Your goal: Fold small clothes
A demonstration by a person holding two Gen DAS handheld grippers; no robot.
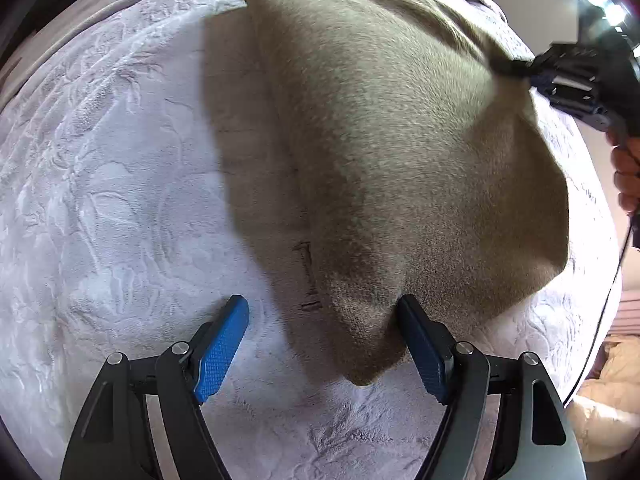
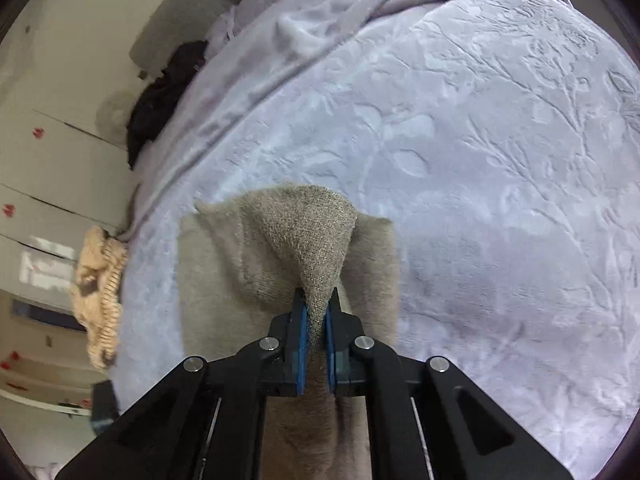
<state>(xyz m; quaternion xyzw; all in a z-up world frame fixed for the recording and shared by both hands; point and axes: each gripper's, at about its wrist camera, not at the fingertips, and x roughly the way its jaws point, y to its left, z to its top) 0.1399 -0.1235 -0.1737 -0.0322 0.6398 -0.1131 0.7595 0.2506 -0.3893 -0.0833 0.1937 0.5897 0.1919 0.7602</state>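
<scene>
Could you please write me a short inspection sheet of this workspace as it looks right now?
Surface: pale lilac embossed blanket over a bed, rumpled at the far edge.
Job's things: one taupe fuzzy garment, one corner lifted off the blanket, the rest hanging down to it.
Clutter: dark clothing and a cream knitted item at the bed's edge.
Grippers: right gripper shut on a corner of the garment; left gripper open, one finger against the garment's near edge, nothing clamped.
Cables: a thin black cable hanging below the hand that holds the right gripper.
Surroundings: white panelled wall with small red marks.
</scene>
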